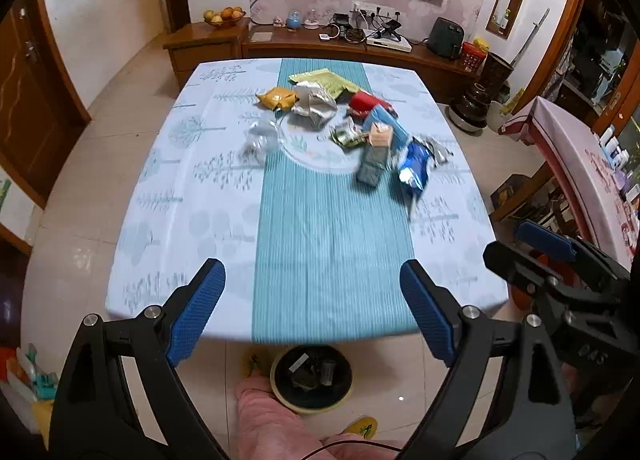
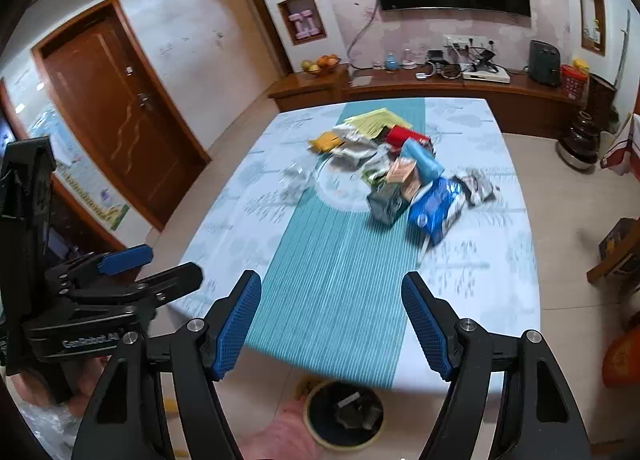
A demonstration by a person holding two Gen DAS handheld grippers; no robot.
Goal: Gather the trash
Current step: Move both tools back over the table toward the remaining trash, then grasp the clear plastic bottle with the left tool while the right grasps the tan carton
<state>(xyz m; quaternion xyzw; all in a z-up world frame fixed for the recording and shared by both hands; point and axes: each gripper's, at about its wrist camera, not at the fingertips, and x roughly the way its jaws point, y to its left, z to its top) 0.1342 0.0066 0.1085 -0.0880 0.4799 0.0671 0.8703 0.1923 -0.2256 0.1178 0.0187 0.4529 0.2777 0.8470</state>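
Note:
A heap of trash lies on the far half of the table [image 1: 320, 244]: a yellow wrapper [image 1: 277, 98], a green pouch [image 1: 322, 81], crumpled silver foil [image 1: 314, 102], a red pack [image 1: 366, 101], a small carton [image 1: 376, 152], a blue bag [image 1: 414, 170] and clear plastic [image 1: 260, 138]. My left gripper [image 1: 312, 310] hangs open over the table's near edge, nothing between its fingers. My right gripper [image 2: 330, 324] is open too, beside it at the same edge. A round bin [image 1: 311, 378] with some trash inside stands on the floor below the edge, also the bin [image 2: 344, 414] in the right wrist view.
The person's pink-clad leg [image 1: 272, 420] and a yellow slipper [image 1: 362, 426] are next to the bin. A wooden TV cabinet [image 1: 360, 56] runs behind the table, a door [image 2: 120, 112] stands at the left, and a covered piece of furniture [image 1: 576, 156] at the right.

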